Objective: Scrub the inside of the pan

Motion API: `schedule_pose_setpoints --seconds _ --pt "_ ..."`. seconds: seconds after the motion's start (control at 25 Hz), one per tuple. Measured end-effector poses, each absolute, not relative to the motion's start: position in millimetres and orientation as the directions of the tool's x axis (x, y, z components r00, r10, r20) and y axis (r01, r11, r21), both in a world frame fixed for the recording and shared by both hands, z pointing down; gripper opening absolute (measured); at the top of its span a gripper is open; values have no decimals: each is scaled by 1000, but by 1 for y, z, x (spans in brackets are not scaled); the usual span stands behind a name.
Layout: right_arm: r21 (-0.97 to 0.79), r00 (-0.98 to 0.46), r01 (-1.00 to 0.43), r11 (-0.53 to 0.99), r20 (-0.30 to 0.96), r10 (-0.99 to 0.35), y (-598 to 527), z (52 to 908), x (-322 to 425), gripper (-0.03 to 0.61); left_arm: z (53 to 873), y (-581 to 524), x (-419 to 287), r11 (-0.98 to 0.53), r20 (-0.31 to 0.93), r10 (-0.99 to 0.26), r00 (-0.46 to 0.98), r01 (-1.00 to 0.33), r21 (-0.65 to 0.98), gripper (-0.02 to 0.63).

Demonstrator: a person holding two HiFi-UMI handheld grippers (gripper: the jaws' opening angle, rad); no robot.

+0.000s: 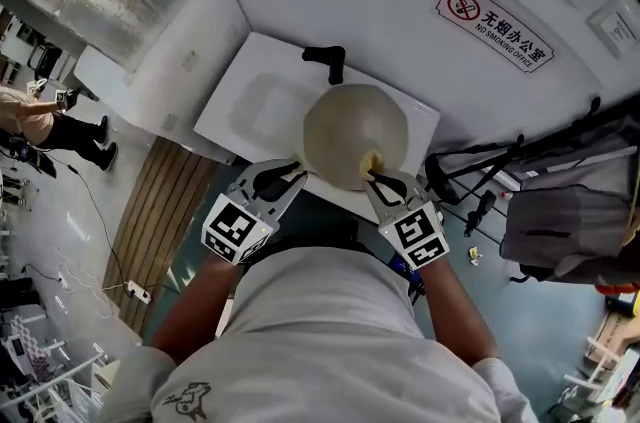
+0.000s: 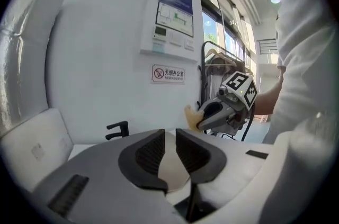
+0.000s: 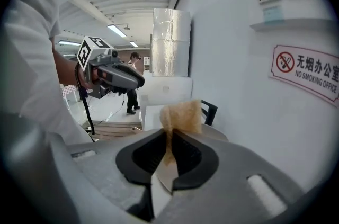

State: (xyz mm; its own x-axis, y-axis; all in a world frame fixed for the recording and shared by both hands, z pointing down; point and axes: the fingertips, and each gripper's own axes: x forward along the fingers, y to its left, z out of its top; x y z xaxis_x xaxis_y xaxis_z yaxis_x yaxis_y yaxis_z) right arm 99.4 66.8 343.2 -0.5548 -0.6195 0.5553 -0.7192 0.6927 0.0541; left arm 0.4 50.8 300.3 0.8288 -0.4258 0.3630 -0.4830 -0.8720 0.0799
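Head view: the pan (image 1: 355,136) sits over the white table (image 1: 250,101), its handle (image 1: 325,59) pointing away. The left tool (image 1: 283,181) meets the near rim. The right tool (image 1: 385,183) clenches a sponge (image 1: 372,161) against the inside. A hung bag (image 1: 560,201) stands well clear.

Left gripper view: the jaws are almost together and seem to pinch the rim, though the view is poor. So thin a hold could let the pan tip under pressure.

Right gripper view: only the sponge's edge is pinched, so hard scrubbing could pull it out. Nothing blocks the way.
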Motion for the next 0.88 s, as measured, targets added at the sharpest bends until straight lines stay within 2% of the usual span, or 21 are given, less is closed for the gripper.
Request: schedule_pose_setpoints --seconds 0.44,0.88 --pt "70 -480 -815 575 474 -738 114 291 35 32 244 89 -76 -918 243 -374 895 -394 38 2" --pt "83 -376 -894 440 395 -838 183 254 -32 32 240 147 -138 -951 201 -273 941 -295 92 -2"
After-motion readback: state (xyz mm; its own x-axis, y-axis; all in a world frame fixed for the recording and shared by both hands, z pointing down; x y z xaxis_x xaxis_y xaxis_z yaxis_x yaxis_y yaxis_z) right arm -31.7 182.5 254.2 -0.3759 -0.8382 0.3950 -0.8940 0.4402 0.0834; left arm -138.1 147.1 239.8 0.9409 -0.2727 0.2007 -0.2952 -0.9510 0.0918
